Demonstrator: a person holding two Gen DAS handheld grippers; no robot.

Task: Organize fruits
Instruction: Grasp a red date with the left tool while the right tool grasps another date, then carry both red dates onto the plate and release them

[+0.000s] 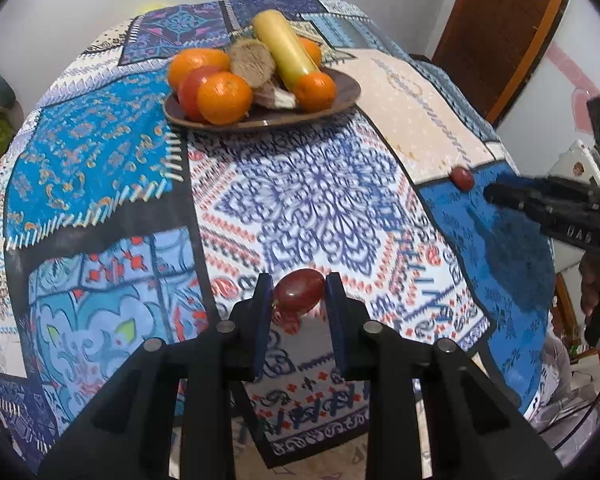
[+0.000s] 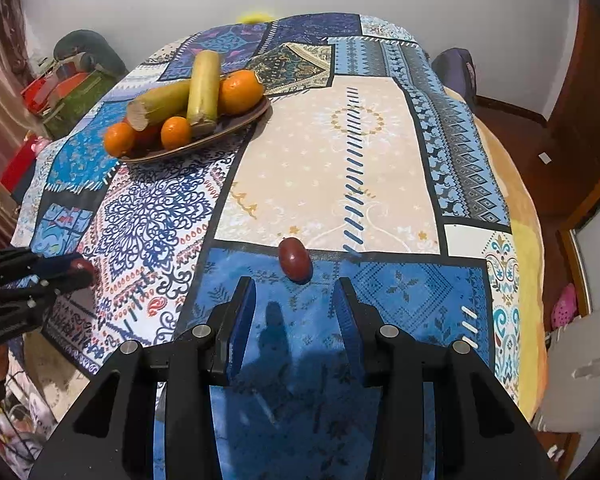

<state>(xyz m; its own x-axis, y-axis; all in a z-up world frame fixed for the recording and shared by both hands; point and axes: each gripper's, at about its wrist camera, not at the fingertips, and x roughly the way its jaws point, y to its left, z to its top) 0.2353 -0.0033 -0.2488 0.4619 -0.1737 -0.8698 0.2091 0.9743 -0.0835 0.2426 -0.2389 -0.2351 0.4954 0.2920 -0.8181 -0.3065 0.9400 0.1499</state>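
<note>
1. Left gripper (image 1: 299,292): blue pads pressed against both sides of a dark red grape-like fruit (image 1: 300,290), held just above the patchwork tablecloth (image 1: 308,184).
2. Right gripper (image 2: 296,300): jaws partly open with nothing between them, hovering over a blue patch of the cloth.
3. Second red fruit (image 2: 295,259): lying loose on the cloth just beyond the right fingertips, at the seam between the blue patch and a cream patch, apart from both pads.
4. Brown oval plate (image 1: 346,96): farther back on the table, well apart from both grippers.
5. Piled on the plate: several oranges (image 1: 224,98), two cut lengths of yellow-green sugarcane (image 1: 286,50) and a red round fruit (image 1: 190,90) partly hidden behind the oranges.
</note>
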